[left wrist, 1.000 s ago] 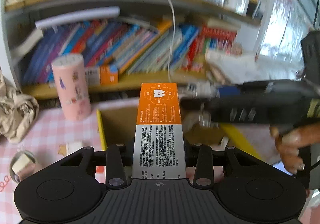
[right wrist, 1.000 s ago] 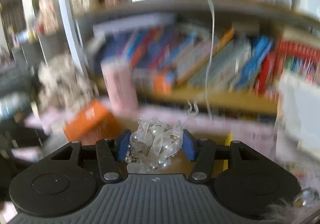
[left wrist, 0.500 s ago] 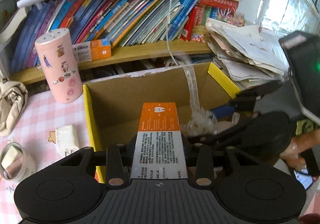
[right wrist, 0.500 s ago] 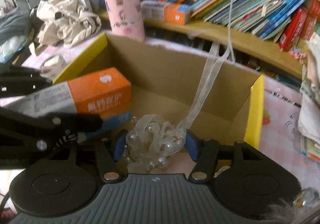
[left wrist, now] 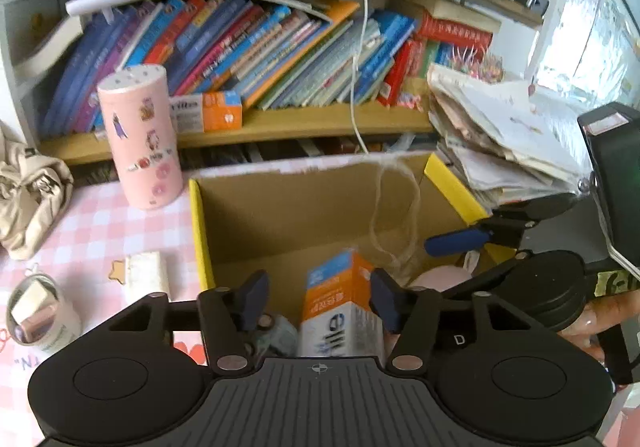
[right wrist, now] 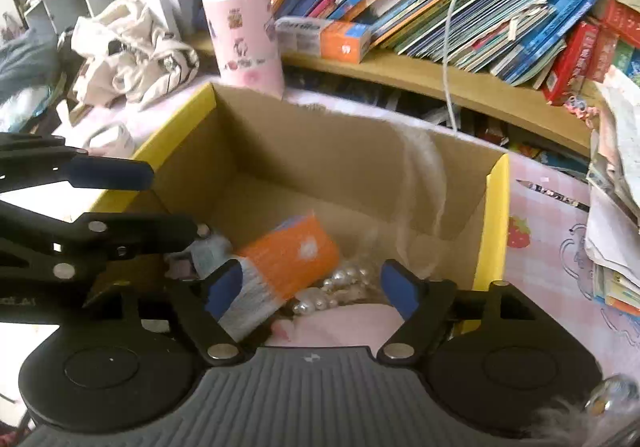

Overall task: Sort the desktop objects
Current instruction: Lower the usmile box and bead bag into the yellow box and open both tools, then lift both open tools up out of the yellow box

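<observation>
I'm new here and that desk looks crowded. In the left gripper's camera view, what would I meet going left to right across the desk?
Beige cloth bag → pink sticker-covered canister → cardboard box with yellow edges → orange and white carton inside it → the other gripper → stack of loose papers.

Daylight flooded in from a window (left wrist: 592, 27) at the upper right of the left wrist view, washing that corner out to near white and glaring on the stacked papers (left wrist: 500, 127) beside it, while the cardboard box (left wrist: 320, 207) interior stayed evenly lit with only soft shadow. Both fisheye views bent the bookshelf (left wrist: 256, 123) into an arc and darkened to black at the corners. Motion blur smeared the orange carton (right wrist: 288, 255) and the sheer ribbon (right wrist: 424, 175), and the books (right wrist: 460, 15) looked soft, whereas each black claw body stayed sharp.
</observation>
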### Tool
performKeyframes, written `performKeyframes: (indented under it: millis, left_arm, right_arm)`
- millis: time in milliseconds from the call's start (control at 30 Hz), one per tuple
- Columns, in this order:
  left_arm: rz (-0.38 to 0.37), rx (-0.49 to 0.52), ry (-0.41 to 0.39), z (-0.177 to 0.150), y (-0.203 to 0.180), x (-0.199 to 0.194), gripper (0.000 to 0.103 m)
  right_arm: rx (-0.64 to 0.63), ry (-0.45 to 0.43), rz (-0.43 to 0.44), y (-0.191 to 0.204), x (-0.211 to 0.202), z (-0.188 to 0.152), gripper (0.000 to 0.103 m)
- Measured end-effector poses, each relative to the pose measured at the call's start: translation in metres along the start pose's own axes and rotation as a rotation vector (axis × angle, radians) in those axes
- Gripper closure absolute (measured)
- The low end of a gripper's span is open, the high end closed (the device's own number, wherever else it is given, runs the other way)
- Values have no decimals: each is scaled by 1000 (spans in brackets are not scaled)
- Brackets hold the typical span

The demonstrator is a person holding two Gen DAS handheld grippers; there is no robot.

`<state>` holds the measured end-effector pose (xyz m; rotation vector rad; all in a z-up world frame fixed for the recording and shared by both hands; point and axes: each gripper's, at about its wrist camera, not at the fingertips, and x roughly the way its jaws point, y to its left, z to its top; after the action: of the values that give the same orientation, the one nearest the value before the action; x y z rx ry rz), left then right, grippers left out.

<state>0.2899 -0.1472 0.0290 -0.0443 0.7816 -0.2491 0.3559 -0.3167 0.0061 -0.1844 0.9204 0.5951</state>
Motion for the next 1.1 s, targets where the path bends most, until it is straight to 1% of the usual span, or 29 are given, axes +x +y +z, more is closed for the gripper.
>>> performKeyframes:
  millis: [33, 100, 167, 233, 400, 600, 733, 900, 1100]
  left_arm:
    - [7, -3, -15, 0, -1, -4, 37]
    - [19, -5, -53, 0, -2, -15, 30]
    - [26, -8, -93, -1, -3, -26, 28]
    - [29, -16, -130, -1, -4, -38, 23]
    - [36, -36, -197, -5, -6, -64, 20]
    - [40, -59, -242, -17, -7, -91, 17]
    - [36, -70, -275, -24, -6, -108, 13]
    - [22, -69, -289, -37, -2, -119, 11]
    - [9, -63, -241, -63, 9, -121, 11]
  right_arm:
    - [6, -12, 0, 0, -4, 0, 23]
    - [20, -38, 3, 1, -15, 1, 21]
    - [31, -66, 14, 3, -25, 1, 19]
    - [39, -93, 24, 6, -36, 1, 19]
    - [46, -143, 46, 17, -57, -1, 18]
    - [58, -171, 75, 34, -80, -13, 18]
    - [61, -188, 76, 44, -94, -21, 18]
    - [86, -212, 42, 56, -108, -35, 17]
    - [126, -200, -33, 74, -110, -59, 17]
